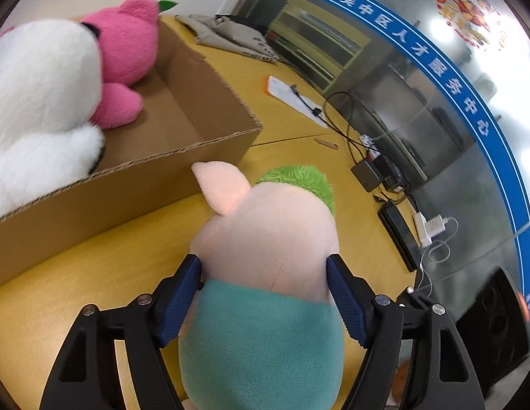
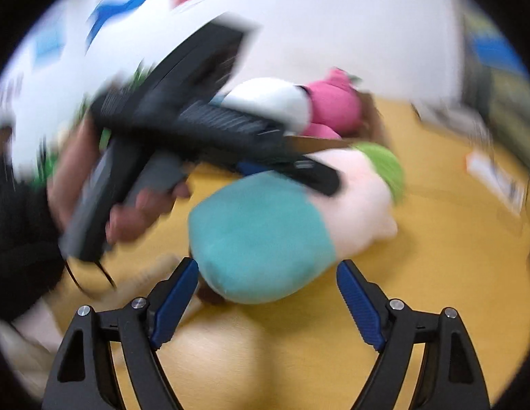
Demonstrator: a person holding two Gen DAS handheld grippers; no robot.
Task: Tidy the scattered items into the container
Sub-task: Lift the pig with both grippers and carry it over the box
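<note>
My left gripper (image 1: 265, 266) is shut on a plush pig (image 1: 265, 239) with a pale pink head, green hair tuft and teal body, held above the yellow table just in front of the cardboard box (image 1: 182, 167). A white plush (image 1: 39, 95) and a pink plush (image 1: 124, 51) lie inside the box. In the blurred right wrist view, my right gripper (image 2: 267, 273) is open and empty, just below the pig's teal body (image 2: 261, 235). The left gripper and the hand holding it (image 2: 182, 136) show there too, with the box (image 2: 370, 119) behind.
The yellow table (image 1: 77, 273) carries a grey cloth bag (image 1: 227, 34), a white paper with a cable (image 1: 295, 99), black cables and adapters (image 1: 374, 167), a dark phone (image 1: 399, 235) and a white charger (image 1: 432, 229). A glass wall with a blue band stands at right.
</note>
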